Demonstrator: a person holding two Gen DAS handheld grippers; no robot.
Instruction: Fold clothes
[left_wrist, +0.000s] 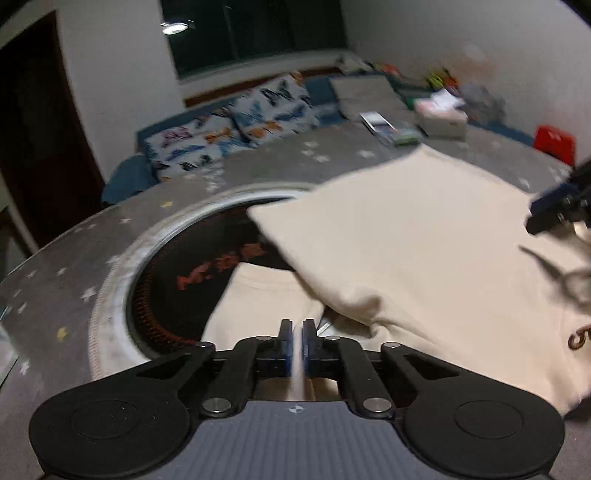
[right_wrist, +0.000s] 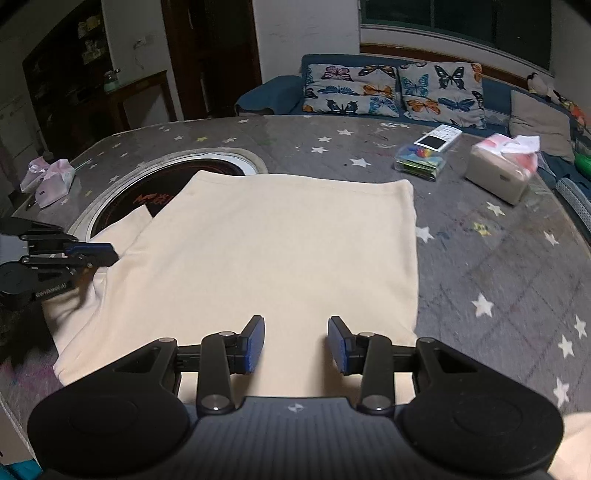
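So, scene: cream garment (right_wrist: 280, 251) lies folded on grey star-print table cover (right_wrist: 480, 229), part of it over the round inset burner (right_wrist: 122, 210) in the table.
Garment layout: top layer flat, far edge straight, right edge straight; a sleeve sticks out at the left toward the burner.
My left gripper (left_wrist: 297, 345): jaws nearly together, a thin strip of cream fabric pinched between the blue pads, at the garment's left edge.
Left gripper from the other side: seen in the right wrist view (right_wrist: 92, 254), low at the garment's left side beside the sleeve.
My right gripper (right_wrist: 295, 345): jaws apart, nothing between the pads, cream cloth just beneath them, near edge of garment.
Right gripper from the left wrist view: only its tip shows at the frame's right edge (left_wrist: 554, 212), blurred.
Table, far right: white tissue box (right_wrist: 498, 173), small packet of coloured items (right_wrist: 419, 160), a flat white-and-black card (right_wrist: 437, 138).
Table, far left: pink-white wrapped bundle (right_wrist: 48, 181).
Background: blue sofa (right_wrist: 266, 94) with butterfly cushions (right_wrist: 351, 90), dark window (right_wrist: 454, 14).
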